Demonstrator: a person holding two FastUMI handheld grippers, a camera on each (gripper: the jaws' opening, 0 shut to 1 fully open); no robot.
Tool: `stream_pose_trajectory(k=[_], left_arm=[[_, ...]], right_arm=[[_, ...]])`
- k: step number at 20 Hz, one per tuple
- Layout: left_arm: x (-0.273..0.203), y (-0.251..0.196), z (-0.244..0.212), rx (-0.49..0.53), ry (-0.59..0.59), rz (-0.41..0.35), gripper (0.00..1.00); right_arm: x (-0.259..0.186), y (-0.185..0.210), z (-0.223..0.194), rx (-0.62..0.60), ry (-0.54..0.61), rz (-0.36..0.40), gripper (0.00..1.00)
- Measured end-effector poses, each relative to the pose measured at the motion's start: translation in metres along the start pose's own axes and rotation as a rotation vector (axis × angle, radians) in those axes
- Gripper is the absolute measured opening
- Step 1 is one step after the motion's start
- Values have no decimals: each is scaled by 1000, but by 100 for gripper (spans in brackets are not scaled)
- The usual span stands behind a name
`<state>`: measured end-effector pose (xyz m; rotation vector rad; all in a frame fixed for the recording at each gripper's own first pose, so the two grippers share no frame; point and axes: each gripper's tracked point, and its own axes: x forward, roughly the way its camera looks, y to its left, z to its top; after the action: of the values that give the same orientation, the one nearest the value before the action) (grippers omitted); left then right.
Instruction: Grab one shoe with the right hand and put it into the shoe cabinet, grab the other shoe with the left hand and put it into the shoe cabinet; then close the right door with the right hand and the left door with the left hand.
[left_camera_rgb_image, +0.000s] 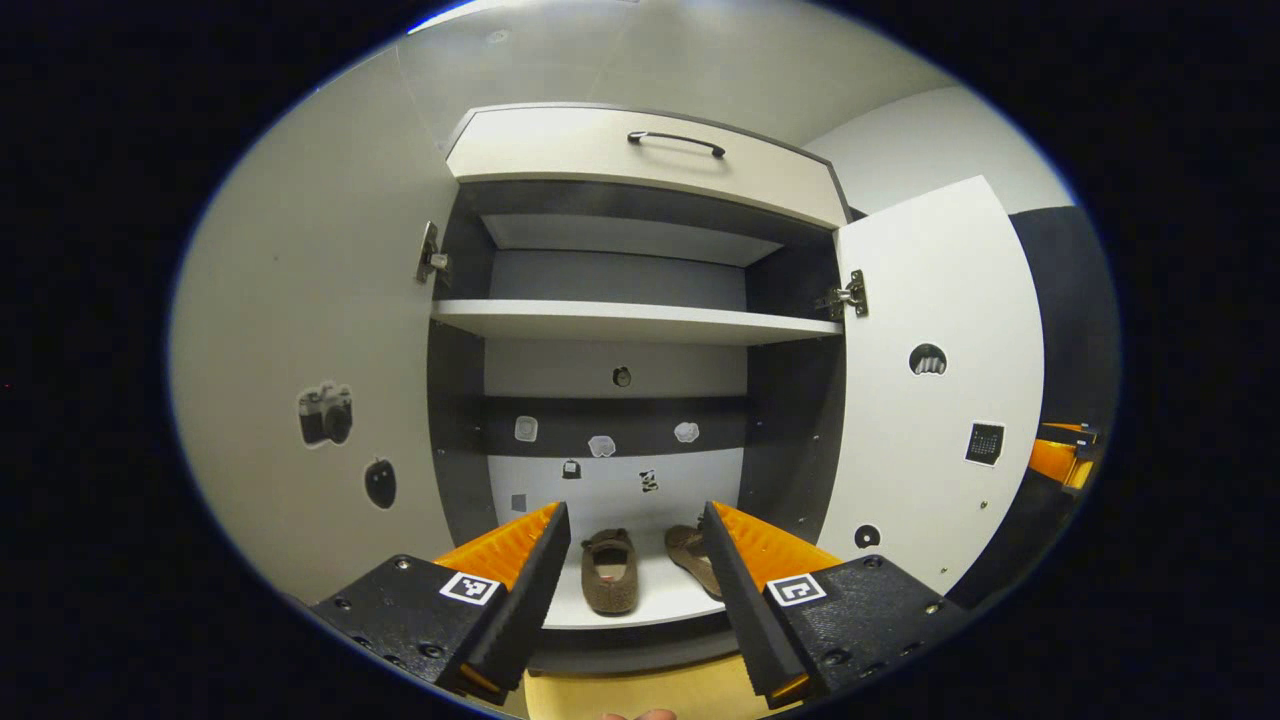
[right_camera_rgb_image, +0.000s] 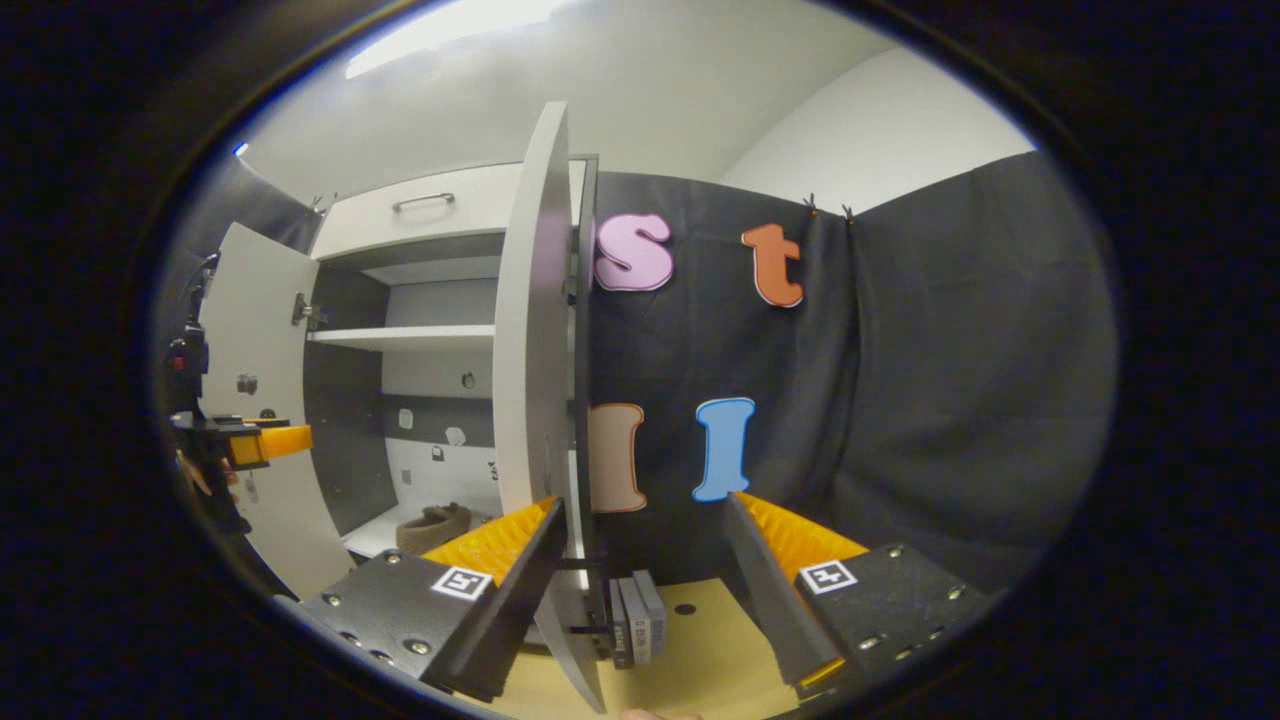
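The shoe cabinet (left_camera_rgb_image: 640, 325) stands open straight ahead in the left gripper view. Two brown shoes lie side by side on its bottom shelf, one (left_camera_rgb_image: 610, 572) in full sight, the other (left_camera_rgb_image: 690, 552) partly behind my finger. My left gripper (left_camera_rgb_image: 635, 515) is open in front of that shelf, holding nothing. The left door (left_camera_rgb_image: 300, 330) and right door (left_camera_rgb_image: 940, 380) are swung wide. In the right gripper view the right door (right_camera_rgb_image: 535, 380) is edge-on, just inside my open right gripper (right_camera_rgb_image: 645, 505) beside its left finger. A shoe (right_camera_rgb_image: 435, 525) shows inside the cabinet.
A drawer front with a black handle (left_camera_rgb_image: 676, 142) tops the cabinet, and a white middle shelf (left_camera_rgb_image: 630, 322) crosses it. Small grey blocks (right_camera_rgb_image: 637, 615) stand on the wooden floor (right_camera_rgb_image: 705, 655) at the right door's foot. The left gripper (right_camera_rgb_image: 262, 440) shows farther off by the left door (right_camera_rgb_image: 255, 330).
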<state>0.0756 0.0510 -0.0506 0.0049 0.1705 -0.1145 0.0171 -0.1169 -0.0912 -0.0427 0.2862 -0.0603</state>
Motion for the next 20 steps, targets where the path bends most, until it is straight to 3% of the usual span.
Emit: stream_pose_trajectory(k=[2,3,6,7,8,15,20], left_arm=[[-8,-1,4,-4,-5,1,77],[-12,-2,9,-8,-9,0,82],[-23,-5,21,-8,-37,-10,82],[-26,-6,25,-6,-46,-13,77],[-28,-4,26,-5,-53,-12,82],[-48,11,30,2,-54,10,82],[-62,29,37,11,-76,32,82]], right_arm=[[1,5,1,-19,-3,15,96],[1,11,0,-21,0,30,95],[-2,37,-1,-5,12,98,92],[-1,45,-2,2,16,119,92],[0,53,-2,5,18,138,95],[6,102,-5,18,25,241,92],[18,134,-11,25,34,285,95]])
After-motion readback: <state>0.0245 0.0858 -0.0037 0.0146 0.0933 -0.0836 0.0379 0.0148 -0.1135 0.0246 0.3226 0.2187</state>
